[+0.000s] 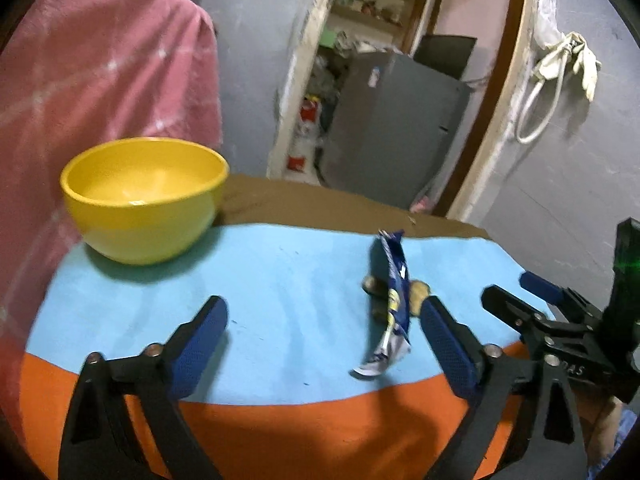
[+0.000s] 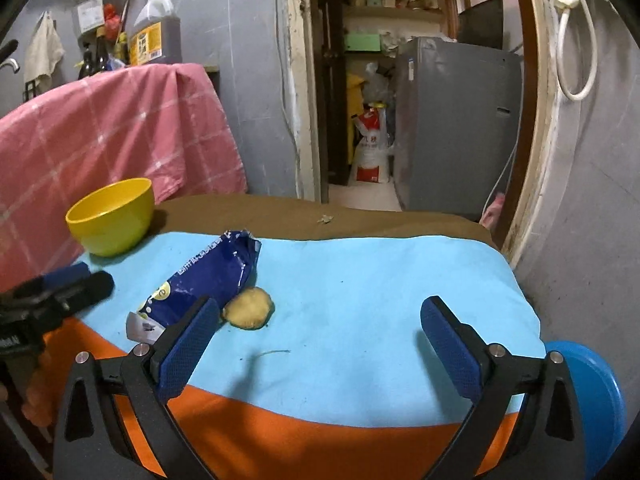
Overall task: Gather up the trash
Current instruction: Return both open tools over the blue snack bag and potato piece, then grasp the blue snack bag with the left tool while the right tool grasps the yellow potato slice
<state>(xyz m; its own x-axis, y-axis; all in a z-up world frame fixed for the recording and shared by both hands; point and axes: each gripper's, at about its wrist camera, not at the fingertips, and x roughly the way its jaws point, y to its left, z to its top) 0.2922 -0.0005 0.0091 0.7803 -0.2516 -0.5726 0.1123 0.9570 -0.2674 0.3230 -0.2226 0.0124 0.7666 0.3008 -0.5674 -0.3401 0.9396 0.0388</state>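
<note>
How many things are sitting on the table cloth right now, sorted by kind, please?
Bowls: 1, the yellow bowl
Wrappers: 1, the blue snack wrapper
Food scraps: 1, the tan round piece
Total: 3

Counter [image 2: 360, 280] mostly bare across its middle and right side, blue cloth free between the open right claw [image 2: 320, 344] fingers. Obstacles: blue wrapper [image 2: 208, 276] lying left of centre, brown lump [image 2: 249, 307] touching its lower edge, yellow bowl [image 2: 112, 216] at the far left corner. Pink cloth [image 2: 100, 128] walls off the left. Left claw [image 1: 324, 344], also open, crowds the wrapper's near side. Grey wall [image 2: 592, 220] closes the right edge.
</note>
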